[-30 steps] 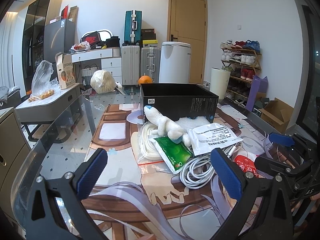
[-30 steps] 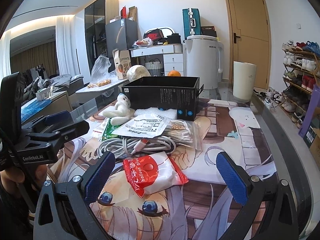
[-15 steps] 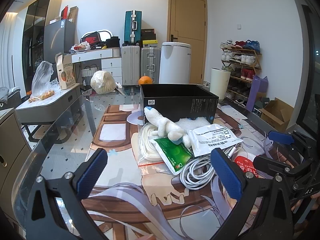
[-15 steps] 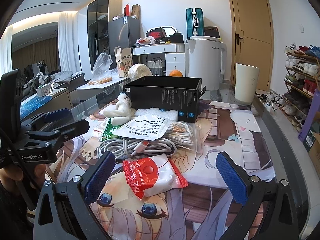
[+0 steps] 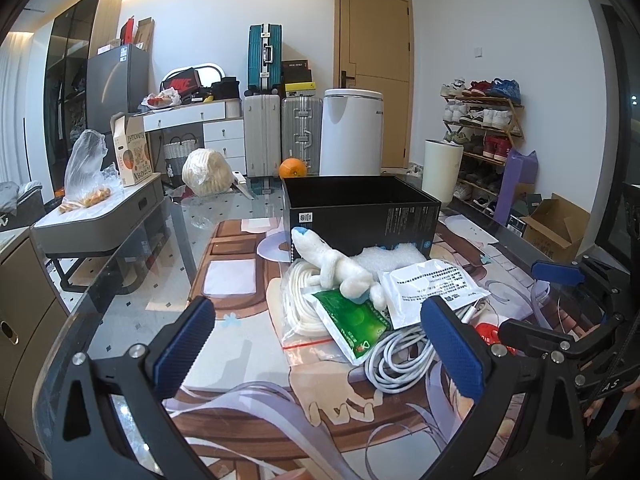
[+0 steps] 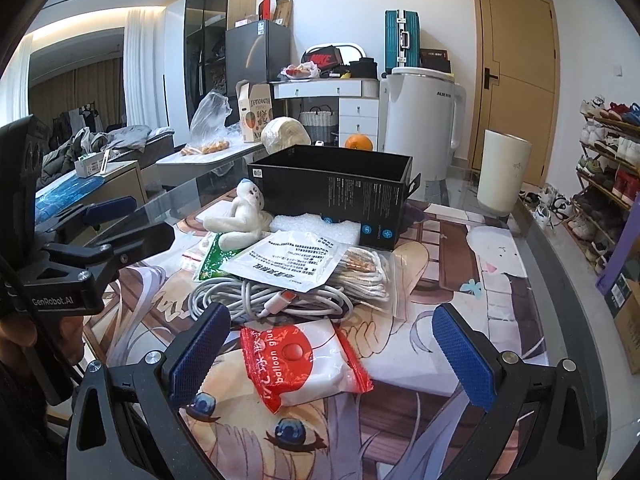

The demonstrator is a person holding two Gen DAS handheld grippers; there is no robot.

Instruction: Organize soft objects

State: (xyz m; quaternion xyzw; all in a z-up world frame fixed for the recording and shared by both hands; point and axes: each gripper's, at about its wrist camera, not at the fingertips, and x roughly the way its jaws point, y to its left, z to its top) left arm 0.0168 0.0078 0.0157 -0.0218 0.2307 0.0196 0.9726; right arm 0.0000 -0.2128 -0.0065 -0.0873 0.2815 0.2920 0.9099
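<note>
Plush toy (image 5: 336,266) lay lengthwise on the pile, head toward the black box (image 5: 360,212); left gripper (image 5: 320,344) and right gripper (image 6: 332,354) both gaped wide, holding nothing.

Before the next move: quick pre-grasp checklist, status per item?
1. Left gripper open, holding nothing: ok.
2. Right gripper open, holding nothing: ok.
3. Black box top open, upright: ok.
4. Box interior free: cannot tell.
5. Red glue packet lies alone in front of the right gripper, nothing on top: ok.
6. Plush toy free to lift: ok, it lies on top of the pile.
</note>
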